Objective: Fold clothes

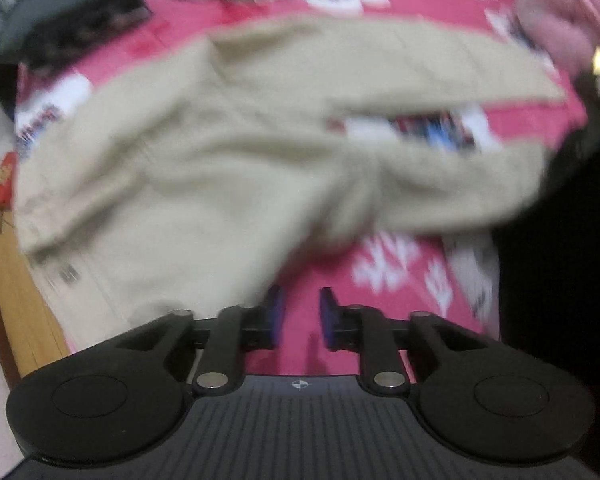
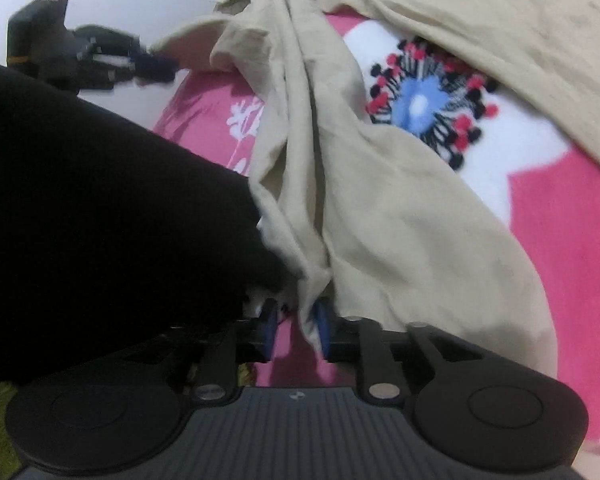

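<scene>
One beige, soft-woven cotton garment (image 1: 220, 152) is lying rumpled across a pink bedspread printed with white patches and a blue, red and black flower motif (image 2: 560, 216). In the left wrist view the left claw (image 1: 302, 312) is hovering above the pink fabric with its blue-padded fingers (image 1: 275, 312) parted and nothing between them; the beige cloth is lying just beyond and to the left of them, blurred. In the right wrist view the right claw (image 2: 296, 326) is sitting at a bunched, pleated edge of the garment, a fold of cloth hanging between its blue pads (image 2: 322, 324), which are standing apart and not clearly pressing it. A black sleeve (image 2: 100, 200) is crossing the left of that view, next to the gathered cloth.
</scene>
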Action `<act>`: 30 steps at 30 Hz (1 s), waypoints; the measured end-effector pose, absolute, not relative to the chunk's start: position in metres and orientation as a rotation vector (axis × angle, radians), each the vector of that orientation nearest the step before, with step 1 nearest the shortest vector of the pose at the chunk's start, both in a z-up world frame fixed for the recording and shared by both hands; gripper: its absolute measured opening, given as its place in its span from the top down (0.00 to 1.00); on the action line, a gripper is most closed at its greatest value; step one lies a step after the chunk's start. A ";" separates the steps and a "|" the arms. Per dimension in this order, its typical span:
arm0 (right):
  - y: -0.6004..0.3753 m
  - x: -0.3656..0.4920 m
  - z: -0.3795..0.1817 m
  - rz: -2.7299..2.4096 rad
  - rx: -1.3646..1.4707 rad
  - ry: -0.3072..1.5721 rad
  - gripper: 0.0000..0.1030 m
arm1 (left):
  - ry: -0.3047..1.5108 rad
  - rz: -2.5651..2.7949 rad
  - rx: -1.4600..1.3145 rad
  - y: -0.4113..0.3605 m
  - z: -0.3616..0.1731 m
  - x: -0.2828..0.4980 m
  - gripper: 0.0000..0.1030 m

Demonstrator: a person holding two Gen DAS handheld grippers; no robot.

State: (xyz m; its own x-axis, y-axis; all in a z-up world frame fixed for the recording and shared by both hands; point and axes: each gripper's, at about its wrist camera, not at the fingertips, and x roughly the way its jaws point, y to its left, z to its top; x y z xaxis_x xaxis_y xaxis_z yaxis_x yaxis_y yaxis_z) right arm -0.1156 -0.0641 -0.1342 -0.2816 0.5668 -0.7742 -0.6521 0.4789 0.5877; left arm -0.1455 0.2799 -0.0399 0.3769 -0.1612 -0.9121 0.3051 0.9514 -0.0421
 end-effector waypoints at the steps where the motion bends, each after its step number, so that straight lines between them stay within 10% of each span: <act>1: -0.070 -0.115 -0.129 1.187 -0.054 1.438 0.52 | 1.129 -0.299 0.117 0.282 -0.033 -0.138 0.79; 13: -0.206 -0.064 -0.077 0.739 0.503 1.237 0.19 | 0.953 -0.365 0.039 0.253 -0.020 -0.046 0.62; 30: -0.330 -0.055 -0.164 -0.134 1.356 1.010 0.27 | 0.811 -0.624 0.783 0.120 -0.139 -0.048 0.46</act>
